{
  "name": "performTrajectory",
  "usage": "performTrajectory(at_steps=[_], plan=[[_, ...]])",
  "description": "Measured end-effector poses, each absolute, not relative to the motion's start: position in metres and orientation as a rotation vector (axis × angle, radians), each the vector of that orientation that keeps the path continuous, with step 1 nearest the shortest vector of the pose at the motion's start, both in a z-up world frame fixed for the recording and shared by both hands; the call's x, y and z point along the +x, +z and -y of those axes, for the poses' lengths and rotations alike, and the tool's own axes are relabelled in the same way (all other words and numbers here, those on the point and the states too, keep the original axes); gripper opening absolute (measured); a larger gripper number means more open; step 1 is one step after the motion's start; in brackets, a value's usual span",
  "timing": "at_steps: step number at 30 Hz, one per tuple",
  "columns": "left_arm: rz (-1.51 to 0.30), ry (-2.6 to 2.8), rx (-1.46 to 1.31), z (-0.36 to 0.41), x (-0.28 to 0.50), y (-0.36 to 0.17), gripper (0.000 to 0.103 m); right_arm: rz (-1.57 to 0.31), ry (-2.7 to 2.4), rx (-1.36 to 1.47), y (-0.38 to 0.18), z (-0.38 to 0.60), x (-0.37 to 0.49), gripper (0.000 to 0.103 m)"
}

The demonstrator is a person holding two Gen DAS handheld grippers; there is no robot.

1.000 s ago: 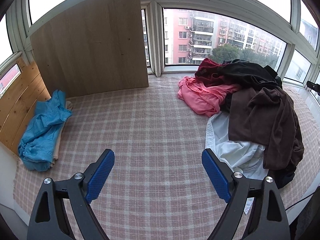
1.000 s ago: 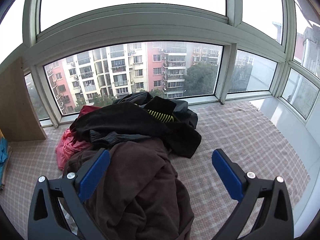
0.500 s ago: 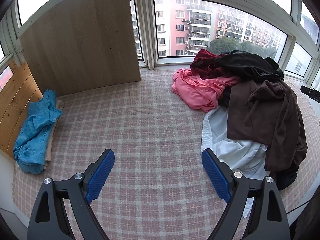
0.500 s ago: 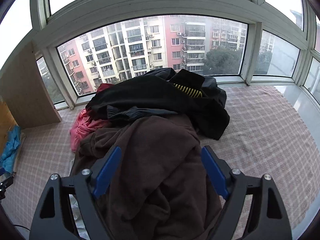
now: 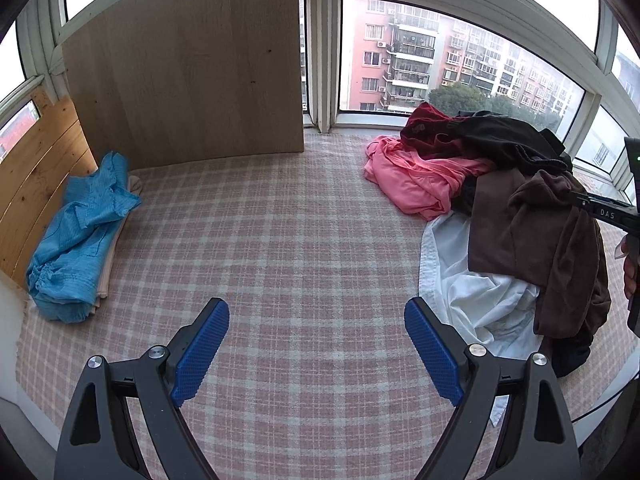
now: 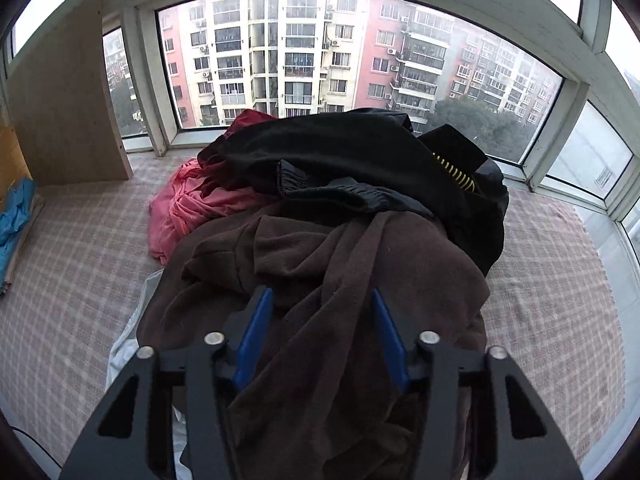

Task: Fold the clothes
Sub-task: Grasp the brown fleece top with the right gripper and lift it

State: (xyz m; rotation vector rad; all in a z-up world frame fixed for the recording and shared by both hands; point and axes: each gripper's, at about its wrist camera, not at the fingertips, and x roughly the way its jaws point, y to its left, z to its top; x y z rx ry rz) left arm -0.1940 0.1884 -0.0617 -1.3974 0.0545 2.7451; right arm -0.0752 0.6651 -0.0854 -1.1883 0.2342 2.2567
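Over the last second the right tongs (image 6: 322, 330) had dropped toward the pile and narrowed from a wide spread to a partial gap, with a ridge of the brown garment (image 6: 328, 280) now rising between the blue pads (image 6: 252, 332); whether the pads already pinched the cloth could not be told. The left tongs (image 5: 316, 354) had barely shifted and hung wide open over the bare checked bedspread (image 5: 280, 248), holding nothing.

The unfolded heap sat on the right side of the bed below the window (image 6: 340, 56): the brown garment draped on top at the front, a black jacket (image 6: 360, 152) behind it, a dark red piece (image 5: 428, 124) and a pink garment (image 5: 416, 180) toward the left of the heap, and a white shirt (image 5: 472, 292) spilling out underneath. All of these lay crumpled.

Against the wooden board (image 5: 36, 184) at the far left, a blue garment (image 5: 76, 236) rested loosely bunched on top of a flat beige piece (image 5: 110, 268) that looked folded. By that reading, a small part of the job appeared done, and the bulk of the pile remained. The brown garment seemed the item in hand, and the open stretch of bedspread between pile and stack offered room to spread it.
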Motion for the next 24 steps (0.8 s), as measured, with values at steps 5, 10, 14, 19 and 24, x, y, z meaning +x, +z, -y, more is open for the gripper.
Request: performTrajectory(at_steps=[5, 10, 14, 19, 24], plan=[[-0.037, 2.768, -1.402, -0.181, -0.19, -0.064, 0.089, -0.196, 2.269, -1.169, -0.09, -0.664, -0.069, 0.017], [-0.014, 2.773, -1.41, -0.175, -0.189, -0.064, 0.089, -0.374, 2.319, -1.023, -0.058, -0.685, -0.044, 0.006], [-0.013, 2.768, -1.398, -0.174, -0.186, -0.061, 0.089, -0.436, 2.345, -0.839, -0.006, -0.698, -0.02, 0.006], [-0.012, 2.763, -1.374, -0.174, -0.184, -0.057, 0.089, -0.506, 2.408, -0.656, 0.07, -0.71, 0.004, 0.006], [-0.01, 2.758, -1.349, -0.175, -0.181, -0.053, 0.089, -0.453, 2.47, -0.598, 0.138, -0.692, -0.005, 0.006]])
